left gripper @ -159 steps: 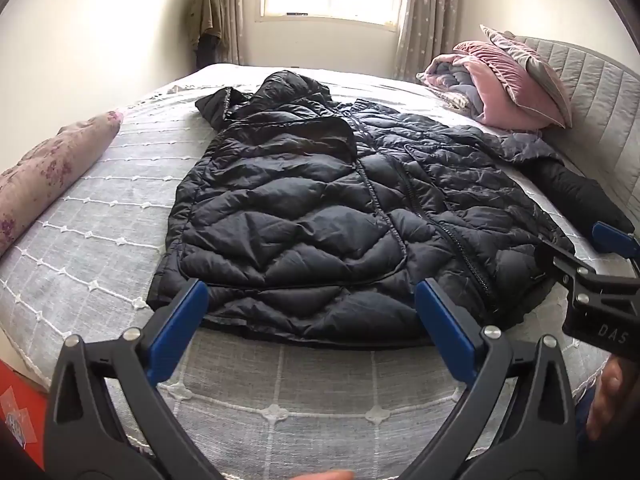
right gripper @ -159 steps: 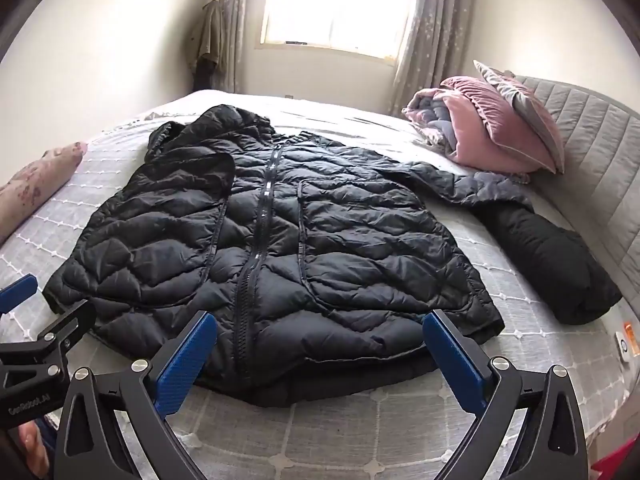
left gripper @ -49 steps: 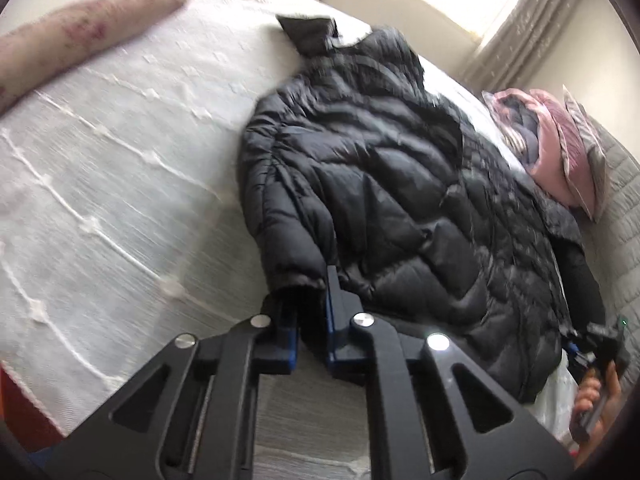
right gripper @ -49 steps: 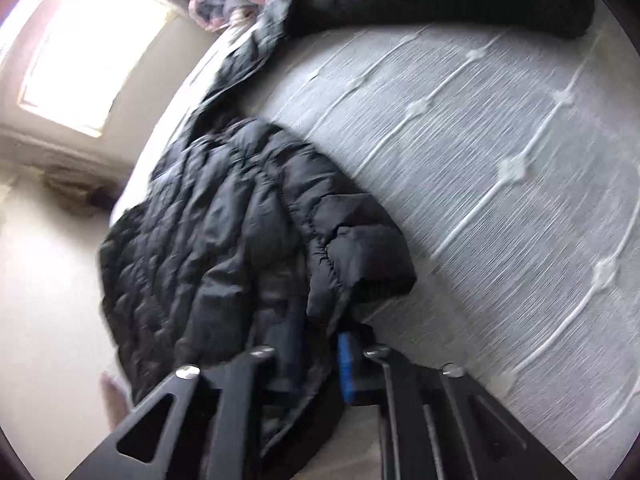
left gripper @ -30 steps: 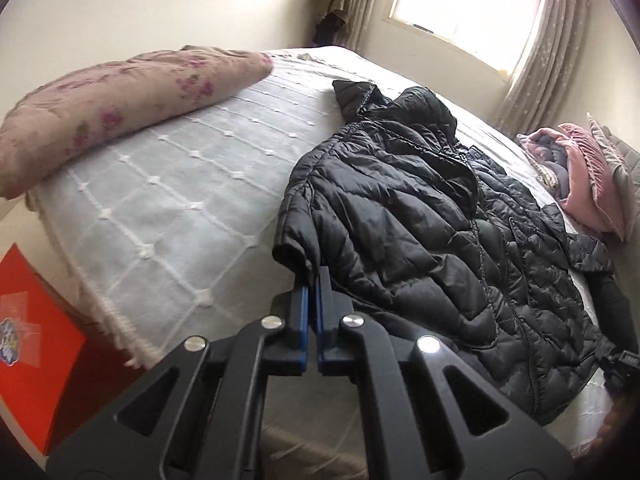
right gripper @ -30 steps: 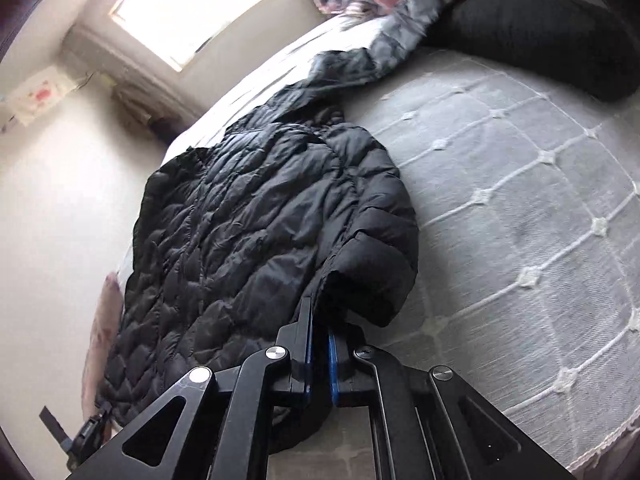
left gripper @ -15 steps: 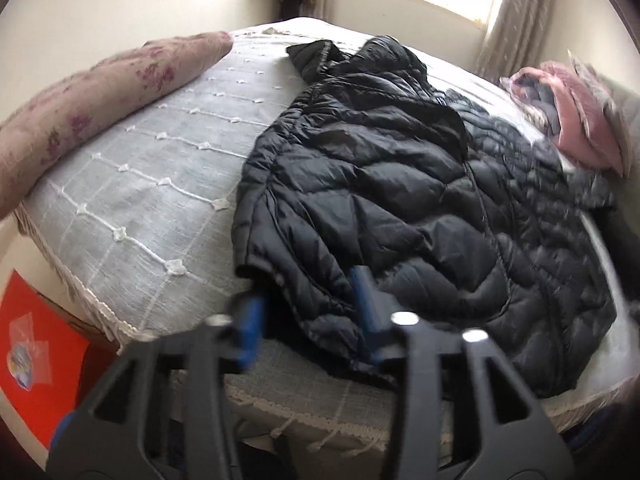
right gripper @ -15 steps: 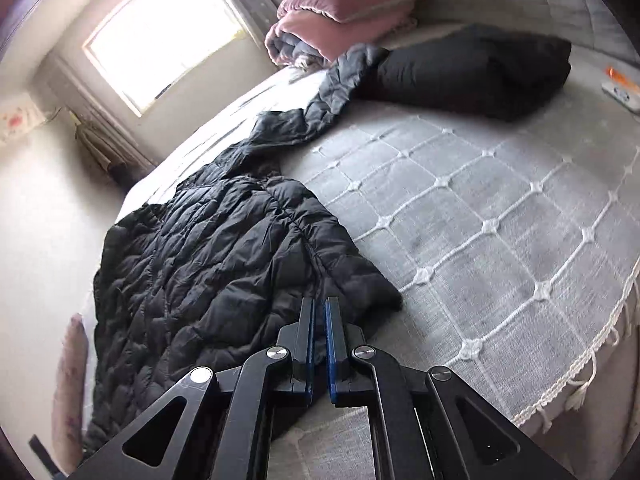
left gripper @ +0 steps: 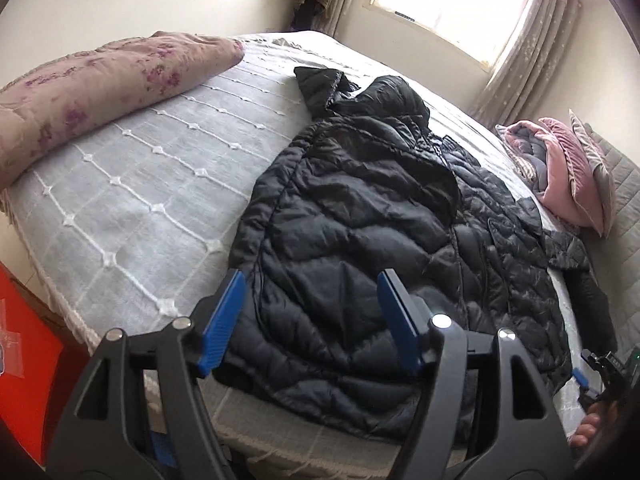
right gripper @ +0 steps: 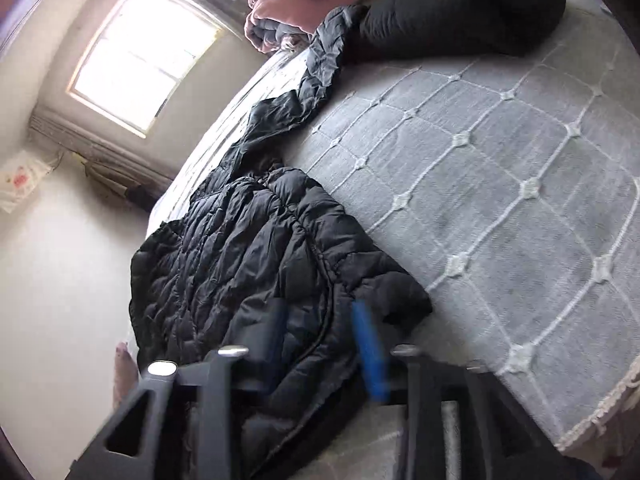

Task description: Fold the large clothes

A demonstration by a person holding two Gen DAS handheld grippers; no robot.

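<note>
A black quilted puffer jacket (left gripper: 360,216) lies spread flat on the bed, its hem at the near edge and its hood toward the window. One sleeve (right gripper: 320,52) trails off toward a dark rolled bundle of fabric (right gripper: 460,12) by the headboard side. Beneath it is a grey bedspread with a white tufted grid (left gripper: 132,184), open and bare on both sides of the jacket. The left hand-held gripper (left gripper: 310,316) hangs over the hem's left corner with its blue pads spread and its jaws opening; the jacket shows between them, but the pads do not press on it. The right hand-held gripper (right gripper: 324,340), blurred, stands over the hem's right corner, its jaws likewise opening with cloth between them and no grip that can be seen. In the left wrist view it shows small at the bed's far corner, with fingertips (left gripper: 588,424) around it. A long floral beige bolster (left gripper: 100,84) lies along the left of the bed, well apart from the jacket. Pink and grey folded quilts and pillows (left gripper: 560,176) are stacked near the padded grey headboard (left gripper: 624,208). A red surface (left gripper: 28,344) sits below the bed's left edge.
</note>
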